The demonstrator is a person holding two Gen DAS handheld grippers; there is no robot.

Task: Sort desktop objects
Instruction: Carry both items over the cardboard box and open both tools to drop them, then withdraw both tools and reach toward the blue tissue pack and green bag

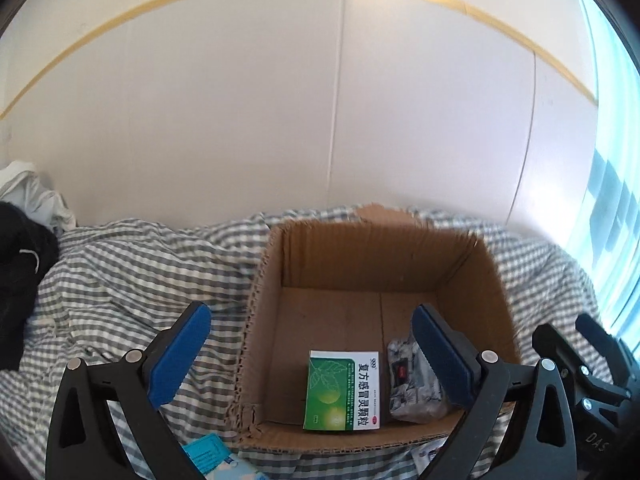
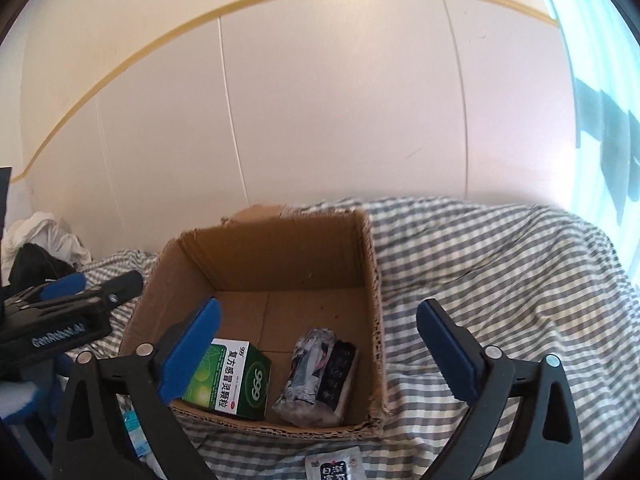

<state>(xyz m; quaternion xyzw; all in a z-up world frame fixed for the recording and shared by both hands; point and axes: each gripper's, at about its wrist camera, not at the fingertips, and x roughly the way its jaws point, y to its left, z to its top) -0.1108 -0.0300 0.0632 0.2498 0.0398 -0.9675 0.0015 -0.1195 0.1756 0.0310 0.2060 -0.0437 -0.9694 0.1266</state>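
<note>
An open cardboard box (image 1: 264,320) (image 2: 372,280) stands on a grey checked cloth. Inside lie a green and white medicine box (image 1: 344,390) (image 2: 232,376) and a silvery printed packet (image 1: 412,384) (image 2: 316,372). My left gripper (image 1: 312,352) is open and empty, above the box's near left rim. My right gripper (image 2: 320,348) is open and empty, above the box's near right part. The left gripper also shows at the left of the right wrist view (image 2: 60,304). A blue packet (image 1: 212,456) lies in front of the box, and a white sachet (image 2: 332,464) lies by its near edge.
The checked cloth (image 1: 120,272) (image 2: 500,272) is rumpled and runs back to a white panelled wall (image 1: 320,100). A pile of white and black clothes (image 1: 24,232) (image 2: 36,244) sits at the far left. A bright window (image 2: 600,100) is at the right.
</note>
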